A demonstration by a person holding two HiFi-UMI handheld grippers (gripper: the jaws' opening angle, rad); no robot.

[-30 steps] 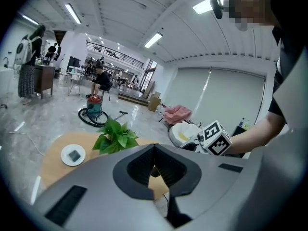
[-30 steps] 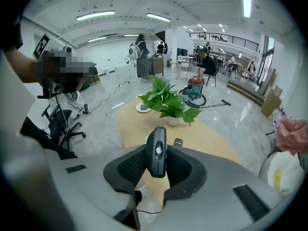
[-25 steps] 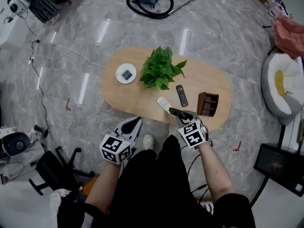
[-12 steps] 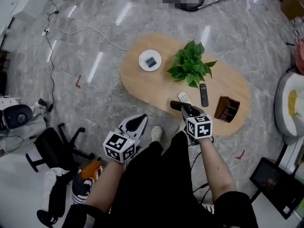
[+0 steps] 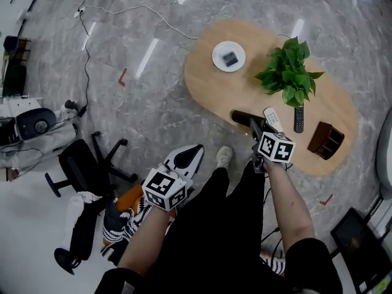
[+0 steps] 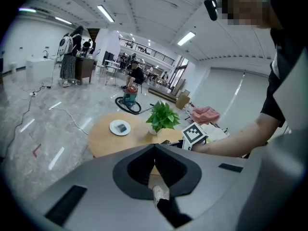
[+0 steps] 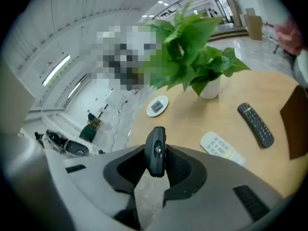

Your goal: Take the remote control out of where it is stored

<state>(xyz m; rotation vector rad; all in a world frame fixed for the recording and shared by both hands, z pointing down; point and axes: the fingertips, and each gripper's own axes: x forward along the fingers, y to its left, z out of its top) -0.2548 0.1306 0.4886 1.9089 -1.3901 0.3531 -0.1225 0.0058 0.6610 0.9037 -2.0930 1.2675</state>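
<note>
Right gripper view: the right gripper (image 7: 156, 160) is seen pinching a black remote control (image 7: 156, 143) edge-on between its pads, above the near edge of the oval table (image 7: 192, 124). In the head view the left gripper (image 5: 197, 149) is shown low beside the person's leg, its jaws pressed together on nothing.

Against the head view of a second earlier, the table is found shifted toward 1 o'clock and an office chair (image 5: 86, 170) has been brought into sight at 9 o'clock. The grip on the remote is unchanged.

The butt end of the held remote between the pads is given only by the right gripper view. The vacuum cleaner (image 6: 127, 100) and the people in the hall behind are shown whole only by the left gripper view.

Three remotes are counted: the held one, a white remote (image 5: 272, 119) at 1 o'clock of the right gripper, and a second black remote (image 5: 298, 118) at 3 o'clock of the white one. One brown holder (image 5: 324, 141) stands at 4 o'clock of that, apart from the held remote. One potted plant (image 5: 288, 75) is placed at 12 o'clock, and one white plate (image 5: 228, 56) at 10 o'clock of the plant.
</note>
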